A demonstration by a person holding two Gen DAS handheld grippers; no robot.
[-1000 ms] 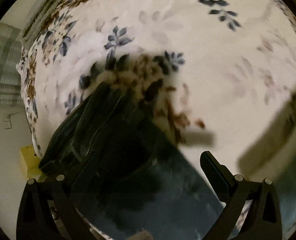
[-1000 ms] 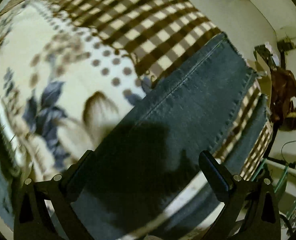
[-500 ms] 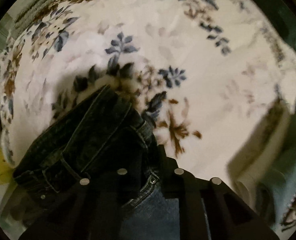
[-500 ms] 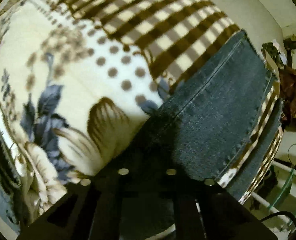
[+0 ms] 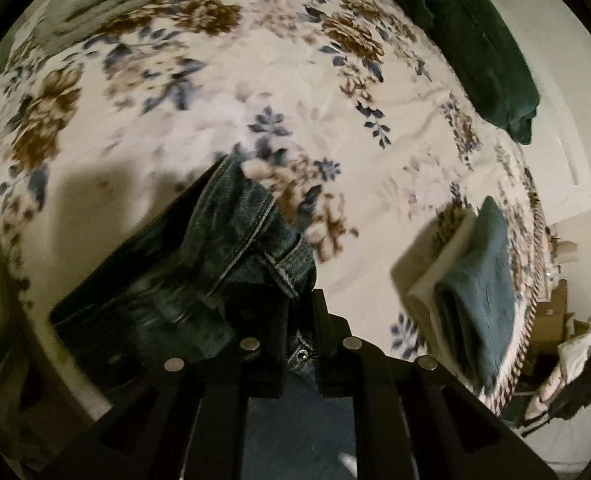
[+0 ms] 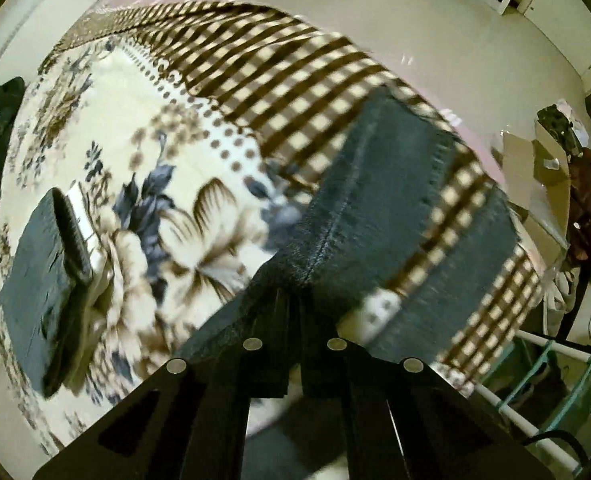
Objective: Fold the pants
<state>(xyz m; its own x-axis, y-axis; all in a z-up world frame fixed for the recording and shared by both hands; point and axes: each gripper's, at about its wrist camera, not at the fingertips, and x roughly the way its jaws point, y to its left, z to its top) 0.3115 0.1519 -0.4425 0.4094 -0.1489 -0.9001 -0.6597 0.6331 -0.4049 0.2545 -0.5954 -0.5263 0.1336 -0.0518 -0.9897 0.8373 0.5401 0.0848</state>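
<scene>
Early stage, by my read: left gripper [image 5: 300,312] clamped on the jeans [image 5: 215,248] at the waistband, right gripper [image 6: 293,304] clamped on a leg near the bed's [image 6: 255,80] checkered edge; no fold laid yet.

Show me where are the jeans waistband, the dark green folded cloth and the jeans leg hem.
jeans waistband [image 5: 251,216], left wrist view, on the stitched band edge.
dark green folded cloth [image 5: 483,52], left wrist view, on its top face.
jeans leg hem [image 6: 435,152], right wrist view, on the stitched end of the leg.
</scene>
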